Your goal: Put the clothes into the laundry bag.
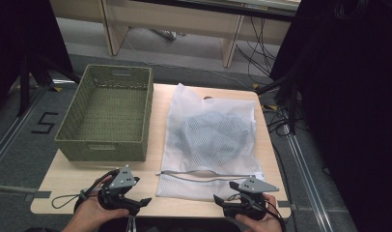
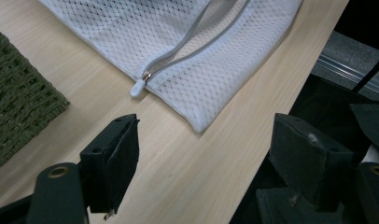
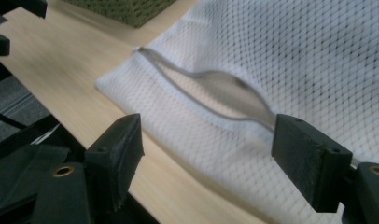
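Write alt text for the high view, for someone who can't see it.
A white mesh laundry bag holding grey clothes lies on a light wooden table, its zipper partly open along the near edge. An empty green woven basket stands to its left. At the near edge, the left gripper and right gripper are both open, holding nothing.

Left gripper [image 1: 145, 200] and right gripper [image 1: 217, 198] (both hand-held) gape wide, empty.

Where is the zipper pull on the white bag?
In the left gripper view, the zipper pull lies on the table, at the mesh bag's corner nearest the green basket.
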### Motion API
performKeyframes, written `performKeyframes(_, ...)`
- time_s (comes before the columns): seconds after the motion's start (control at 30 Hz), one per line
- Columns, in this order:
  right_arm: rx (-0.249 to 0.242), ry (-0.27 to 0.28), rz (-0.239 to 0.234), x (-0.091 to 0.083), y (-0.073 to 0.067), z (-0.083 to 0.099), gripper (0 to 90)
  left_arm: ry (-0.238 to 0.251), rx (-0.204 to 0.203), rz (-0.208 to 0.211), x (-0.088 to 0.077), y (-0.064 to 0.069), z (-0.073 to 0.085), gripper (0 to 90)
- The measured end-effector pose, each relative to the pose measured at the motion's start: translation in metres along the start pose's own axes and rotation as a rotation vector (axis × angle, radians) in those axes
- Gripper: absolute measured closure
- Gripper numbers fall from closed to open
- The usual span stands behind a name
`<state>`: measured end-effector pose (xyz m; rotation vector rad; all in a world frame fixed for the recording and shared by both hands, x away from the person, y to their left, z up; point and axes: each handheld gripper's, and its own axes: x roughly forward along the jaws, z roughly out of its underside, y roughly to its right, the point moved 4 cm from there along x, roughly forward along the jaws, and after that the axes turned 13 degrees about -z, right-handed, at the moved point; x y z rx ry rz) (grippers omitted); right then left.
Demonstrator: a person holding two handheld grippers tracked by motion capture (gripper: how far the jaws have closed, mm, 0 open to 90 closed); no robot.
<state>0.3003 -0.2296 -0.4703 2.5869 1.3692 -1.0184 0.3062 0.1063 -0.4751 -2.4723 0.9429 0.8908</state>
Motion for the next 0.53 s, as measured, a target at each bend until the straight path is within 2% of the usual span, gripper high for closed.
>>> performKeyframes(0.07,0.020,-0.013,0.005,-0.0003,-0.0040,0.0030,25.7,0.000,0.003,-0.010,-0.0006,-0.0003,0.0014,23.4)
performKeyframes(0.17,-0.023,-0.020,0.005,-0.0009,-0.0032,0.0022,25.7,-0.003,0.006,-0.015,-0.0015,-0.0017,0.0022,23.3)
performKeyframes(0.23,0.012,-0.018,-0.002,0.0002,-0.0065,0.0030,25.7,-0.002,-0.001,-0.011,-0.0012,-0.0023,0.0024,23.2)
performKeyframes(0.27,0.003,-0.020,-0.004,0.0003,-0.0059,0.0031,25.6,0.002,0.017,-0.014,-0.0012,-0.0037,0.0021,23.2)
performKeyframes(0.33,0.001,-0.023,-0.002,0.0004,-0.0058,0.0034,25.5,-0.002,0.018,-0.018,-0.0013,-0.0040,0.0023,23.2)
performKeyframes(0.37,0.005,-0.025,-0.007,0.0005,-0.0062,0.0035,25.5,-0.003,0.004,-0.017,-0.0010,-0.0034,0.0026,23.2)
performKeyframes(0.4,0.004,-0.023,-0.002,0.0005,-0.0060,0.0035,25.4,-0.008,0.013,-0.024,-0.0009,-0.0048,0.0029,23.2)
performKeyframes(0.47,-0.007,-0.023,0.001,0.0004,-0.0052,0.0034,25.3,-0.004,0.008,-0.014,-0.0007,-0.0041,0.0028,23.2)
performKeyframes(0.5,-0.010,-0.019,0.003,0.0004,-0.0048,0.0032,25.3,-0.004,-0.012,-0.014,-0.0002,-0.0032,0.0031,23.2)
performKeyframes(0.53,-0.007,-0.016,0.004,0.0003,-0.0048,0.0030,25.4,-0.006,-0.009,-0.014,-0.0002,-0.0036,0.0032,23.2)
